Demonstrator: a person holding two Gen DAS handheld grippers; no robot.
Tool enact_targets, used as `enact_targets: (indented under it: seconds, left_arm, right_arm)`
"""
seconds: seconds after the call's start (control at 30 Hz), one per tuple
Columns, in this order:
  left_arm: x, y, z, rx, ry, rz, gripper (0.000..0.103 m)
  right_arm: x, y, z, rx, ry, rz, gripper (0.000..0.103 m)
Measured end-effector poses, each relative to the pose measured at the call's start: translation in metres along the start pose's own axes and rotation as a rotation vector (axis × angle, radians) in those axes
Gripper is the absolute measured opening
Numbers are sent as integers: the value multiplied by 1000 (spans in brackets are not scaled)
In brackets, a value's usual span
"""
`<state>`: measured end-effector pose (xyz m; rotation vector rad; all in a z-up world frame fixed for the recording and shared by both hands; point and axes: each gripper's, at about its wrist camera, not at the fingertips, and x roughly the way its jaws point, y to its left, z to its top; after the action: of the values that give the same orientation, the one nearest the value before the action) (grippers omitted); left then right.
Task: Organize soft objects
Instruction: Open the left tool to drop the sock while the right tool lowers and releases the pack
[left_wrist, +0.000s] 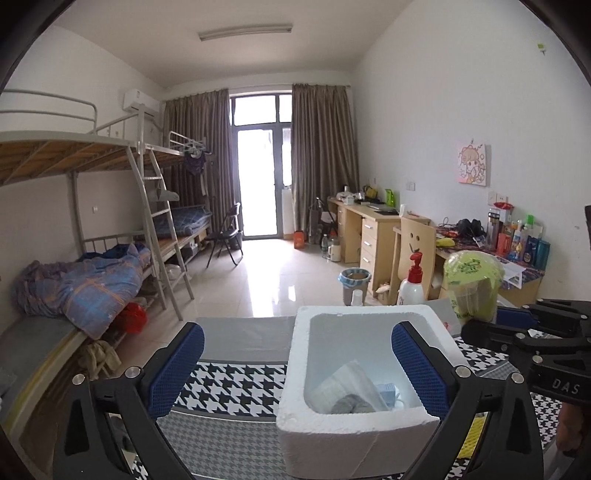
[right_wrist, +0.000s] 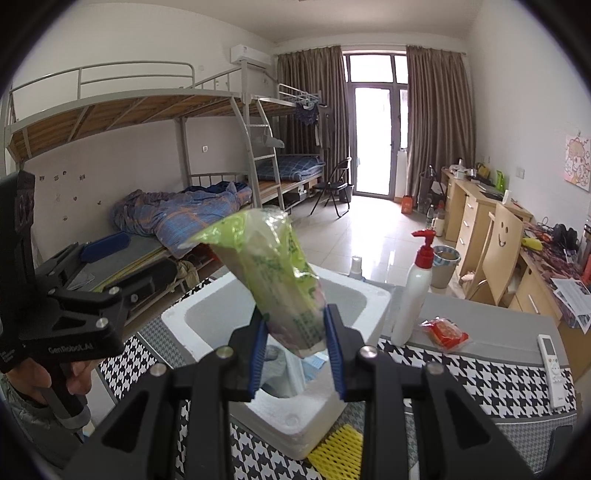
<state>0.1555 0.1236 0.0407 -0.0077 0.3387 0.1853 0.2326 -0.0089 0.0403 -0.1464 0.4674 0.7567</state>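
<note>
The right gripper (right_wrist: 293, 354) is pinching the bottom end of a green plastic pack (right_wrist: 280, 273). The pack sticks up and leans to the left, up in the air over the white foam box (right_wrist: 207, 314). In the left wrist view the same green pack (left_wrist: 471, 286) shows behind the box's far right corner.

The left gripper (left_wrist: 295, 365) has its blue fingers (left_wrist: 173, 369) spread wide with nothing between them. One finger is out past the left side of the foam box (left_wrist: 332, 439) and the other is by its right wall.

Inside the box lie a clear bag (left_wrist: 347, 384), something gray (left_wrist: 349, 404) and a small blue pack (left_wrist: 386, 391).

The box sits on a table with a black and white checked cloth (right_wrist: 461, 373). Near the far edge of the tabletop stands a white pump bottle with a red top (right_wrist: 413, 291). Just beside it lies a red packet (right_wrist: 445, 332). A white remote (right_wrist: 552, 369) lies near the right edge.
</note>
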Motion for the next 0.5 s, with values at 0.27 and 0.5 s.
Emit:
enact_targets:
  seconds: [0.27, 0.5]
  left_arm:
    - [-6, 18, -7, -19, -1, 52, 102]
    - [-12, 31, -13, -32, -7, 74, 102]
  right_arm:
    - [12, 11, 4, -13, 11, 16, 34]
    - [23, 11, 4, -15, 36, 19, 34]
